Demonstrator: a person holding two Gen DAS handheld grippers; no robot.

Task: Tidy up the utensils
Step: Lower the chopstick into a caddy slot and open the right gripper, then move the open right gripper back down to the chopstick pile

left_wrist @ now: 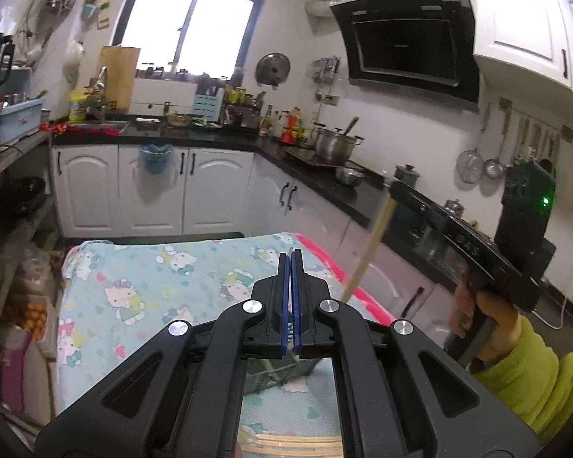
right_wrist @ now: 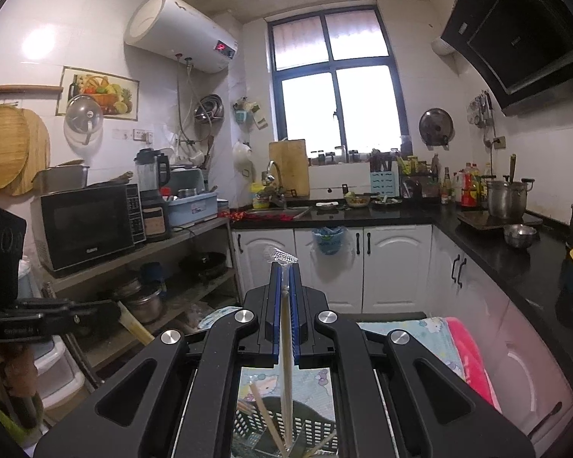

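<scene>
One chopstick (right_wrist: 285,362) pinched in right claw (right_wrist: 285,267); left claw (left_wrist: 290,255) closed, apparently empty.

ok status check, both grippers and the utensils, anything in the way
Left gripper shut, something thin between its pads. Right gripper shut on wrapped chopsticks, held above the basket. Nothing seen blocking the basket.

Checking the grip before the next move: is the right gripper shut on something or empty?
Shut on a utensil. In its own view the right gripper pinches a thin pale stick between its blue pads, clear wrapping poking past the tips.
</scene>
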